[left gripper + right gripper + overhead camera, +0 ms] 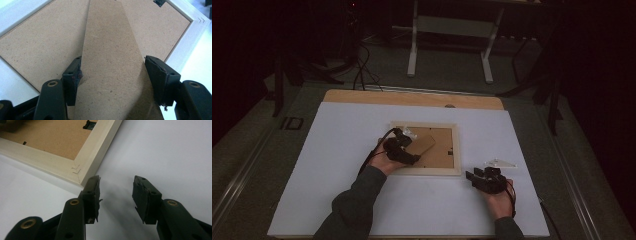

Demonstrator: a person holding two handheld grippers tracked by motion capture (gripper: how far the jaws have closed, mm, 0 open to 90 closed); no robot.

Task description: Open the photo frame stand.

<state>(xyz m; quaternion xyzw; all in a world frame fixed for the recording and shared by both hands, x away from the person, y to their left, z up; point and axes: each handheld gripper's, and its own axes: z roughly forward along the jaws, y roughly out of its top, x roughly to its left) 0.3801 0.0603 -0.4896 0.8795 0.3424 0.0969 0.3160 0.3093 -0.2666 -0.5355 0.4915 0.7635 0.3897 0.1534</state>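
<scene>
My left claw straddles the frame's cardboard stand, not yet clamped; right claw gapes empty.

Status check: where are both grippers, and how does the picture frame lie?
Left gripper straddles the cardboard stand, grip unclear. Right gripper open, empty, beside the frame corner. Frame face down on the white table. Nothing in the way.

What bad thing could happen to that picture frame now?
The left gripper straddles the brown stand flap on the picture frame, face down. Pulling hard might bend or snap the flap at its hinge. The right gripper is open beside the frame's corner, holding nothing, so the frame could slide on the white table.
</scene>
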